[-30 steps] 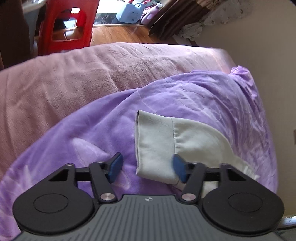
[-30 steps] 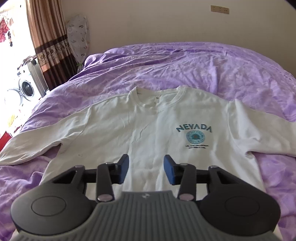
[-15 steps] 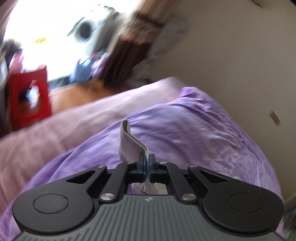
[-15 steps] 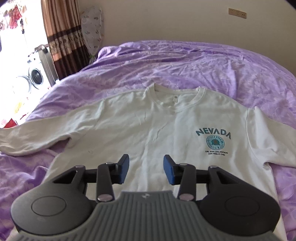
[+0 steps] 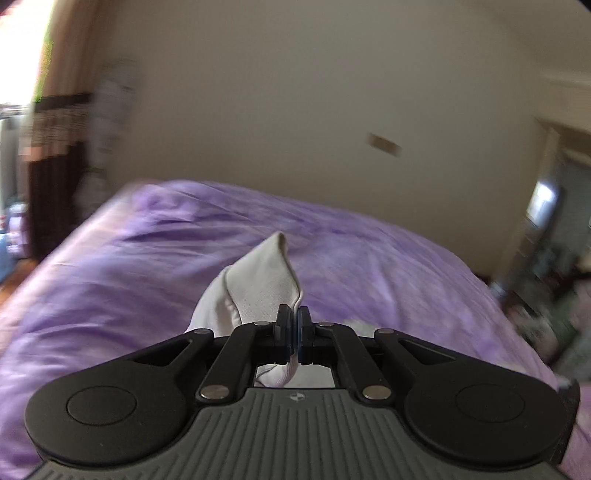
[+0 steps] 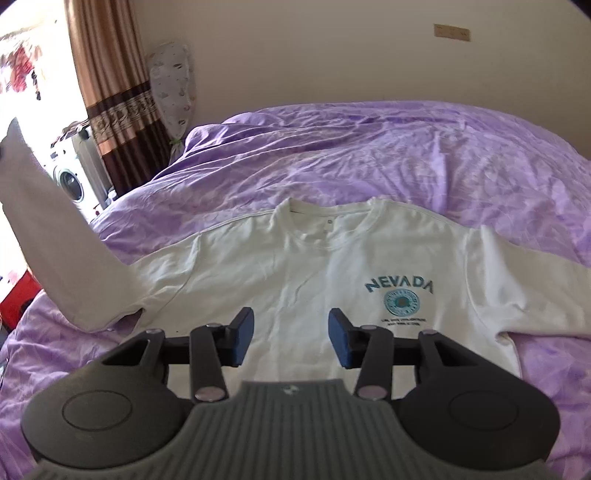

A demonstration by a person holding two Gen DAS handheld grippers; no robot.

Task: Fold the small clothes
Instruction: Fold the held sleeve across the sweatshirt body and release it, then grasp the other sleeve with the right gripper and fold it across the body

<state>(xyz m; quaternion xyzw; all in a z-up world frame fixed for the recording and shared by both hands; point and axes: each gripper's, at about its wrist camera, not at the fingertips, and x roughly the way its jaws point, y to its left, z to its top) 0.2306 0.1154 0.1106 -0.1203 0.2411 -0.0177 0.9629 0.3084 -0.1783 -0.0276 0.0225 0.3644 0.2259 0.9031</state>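
Right wrist view shows one white long-sleeved sweatshirt [image 6: 295, 266] with a teal "NEVADA" print [image 6: 399, 286] and one round teal emblem under the letters, lying face up and mostly flat on the bed with the crumpled purple cover [image 6: 369, 155]. The right claw [image 6: 291, 338] hangs above the lower front of the sweatshirt with its two blue pads spread apart, and nothing is between them. The sweatshirt has two sleeves: one lies flat on the cover at the right side of this view, the other one [image 6: 55, 236] is lifted up at the left side and stands in the air, away from the cover. In the left wrist view the left claw [image 5: 294, 334] has its two blue pads pressed together on the white cloth of this raised sleeve [image 5: 258, 288], near the cuff, and the cloth stands up in front of the claw like a point; this view is blurred. Behind the bed there are one brown patterned curtain [image 6: 107, 92], one white washing machine [image 6: 72, 173] beside it, and a plain beige wall [image 6: 332, 55] with one small plate [image 6: 451, 32] on it.
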